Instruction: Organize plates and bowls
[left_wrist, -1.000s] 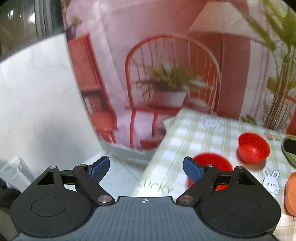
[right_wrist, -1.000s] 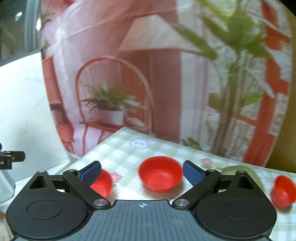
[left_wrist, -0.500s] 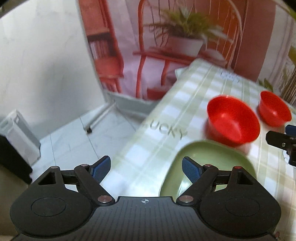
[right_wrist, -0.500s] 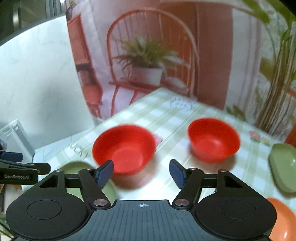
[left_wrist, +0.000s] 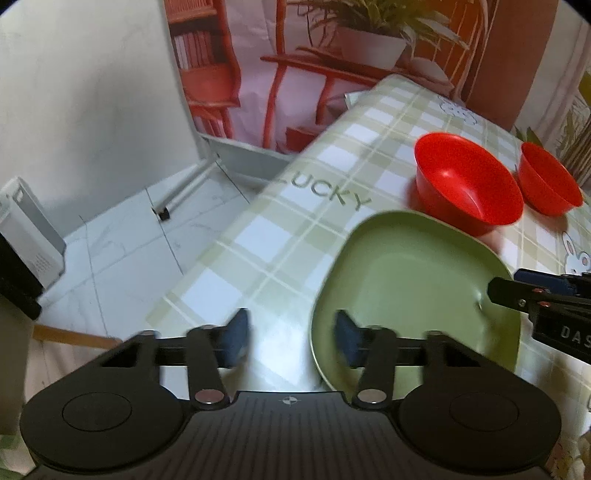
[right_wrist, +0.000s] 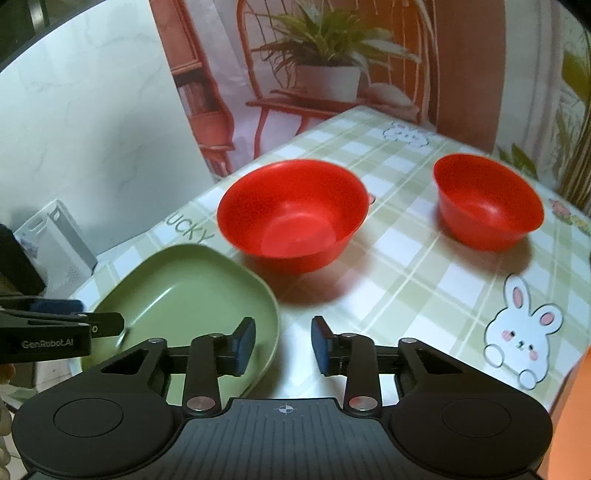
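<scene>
I count two glossy red plastic bowls and one matte sage-green plate with rounded corners on my feeds, all on a green-and-white checked tablecloth (right_wrist: 417, 280) printed with white rabbits and the word LUCKY. In the right wrist view the larger red bowl (right_wrist: 291, 214) sits upright just above centre, close behind the green plate (right_wrist: 184, 291), which lies flat in the lower left near the table's edge; the smaller red bowl (right_wrist: 487, 201) stands well apart at upper right. A sliver of something orange (right_wrist: 580, 398) cuts in at the right border, too cropped for me to identify. The plate is shallow with a raised rim, empty, and a little blurred. My left gripper (left_wrist: 291, 341) angles down at the plate's near-left rim, its jaws having just been closing and now about a third apart; its right pad lies over the plate's inside and its left pad over bare cloth, so the rim runs between them, though I cannot see either pad pressing on it. My right gripper (right_wrist: 283, 347) tilts down likewise, jaws just been closing to a narrow gap, left pad over the plate's right edge, right pad over the cloth, gripping nothing that I can see
</scene>
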